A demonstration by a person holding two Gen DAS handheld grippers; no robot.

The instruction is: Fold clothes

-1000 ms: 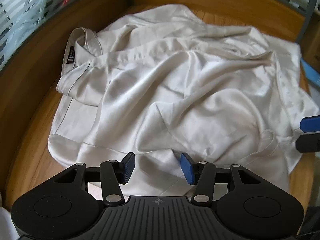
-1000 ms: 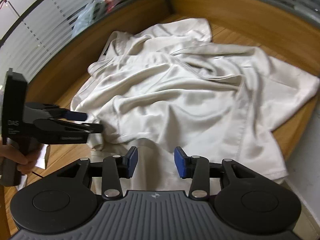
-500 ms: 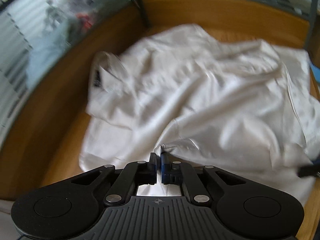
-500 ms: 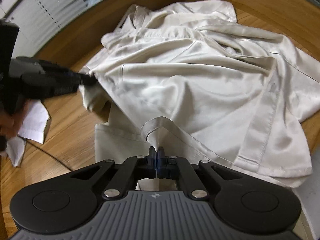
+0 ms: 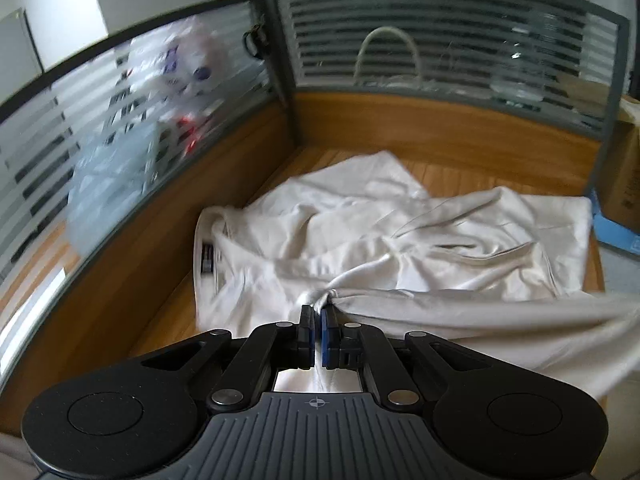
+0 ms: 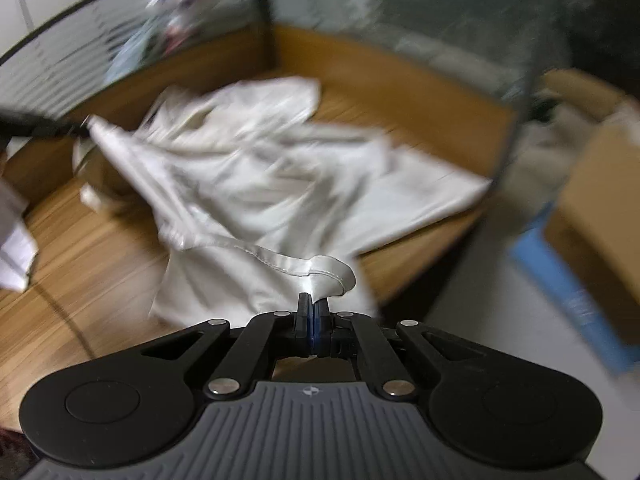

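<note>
Both tongs are clamped on the cream shirt point(image 5: 400, 248): left tongs point(image 5: 317, 330) on a bunched fold, right tongs point(image 6: 313, 320) on a hemmed corner. Remaining fabric lies crumpled on the wooden surface point(image 6: 80, 272), extending toward frame centre and top; the gripped edge spans between them.

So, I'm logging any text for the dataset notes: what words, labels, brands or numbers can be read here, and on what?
None can be read.
Dark neck label on the white garment: too blurred to read.
Blue box: print too blurred to read.
</note>
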